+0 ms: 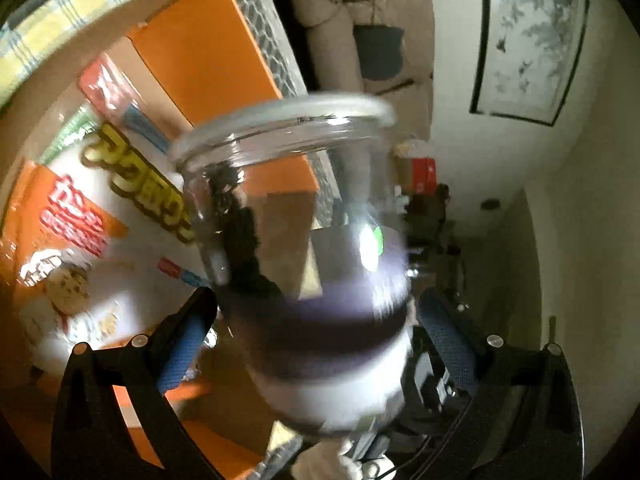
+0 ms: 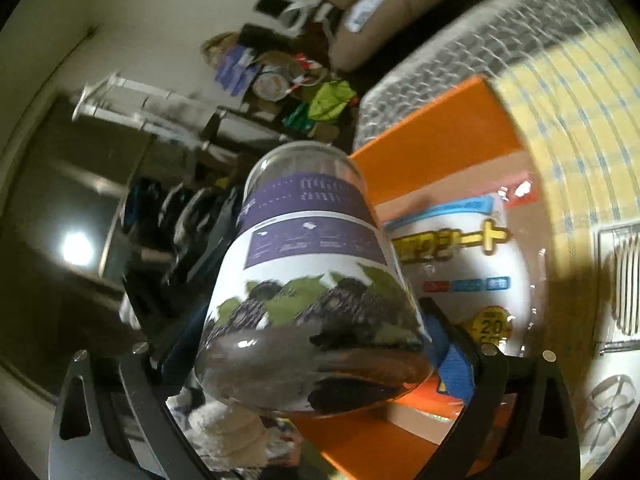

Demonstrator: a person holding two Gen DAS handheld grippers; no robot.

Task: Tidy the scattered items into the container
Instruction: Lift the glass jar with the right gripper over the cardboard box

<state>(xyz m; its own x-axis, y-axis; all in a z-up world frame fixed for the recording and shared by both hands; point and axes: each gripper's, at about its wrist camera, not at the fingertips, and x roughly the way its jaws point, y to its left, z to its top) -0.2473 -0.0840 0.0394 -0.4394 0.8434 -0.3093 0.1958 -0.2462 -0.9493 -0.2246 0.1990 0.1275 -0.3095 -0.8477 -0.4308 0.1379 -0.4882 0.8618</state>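
Left claw [image 1: 316,320]: pads spread wide on either side of a clear glass jar [image 1: 304,248], contact unclear, rim toward 12 o'clock, long axis along the fingers. Purple-and-white label, blurred. Right claw [image 2: 308,344]: clamped on the same jar [image 2: 312,280], base nearest, mouth toward 12 o'clock, held above an orange box [image 2: 436,144] holding a snack bag [image 2: 460,264].

Both your views are dim and yellowish, with heavy fisheye bending and black corners. In your left wrist view, motion blur smears the glass jar [image 1: 320,248], and glare whitens its label near 3 o'clock of centre. In your right wrist view, a lamp reflection [image 2: 78,248] blooms at 9 o'clock, a deep shadow lies at 3 o'clock, and the snack bag [image 2: 464,264] glares white.
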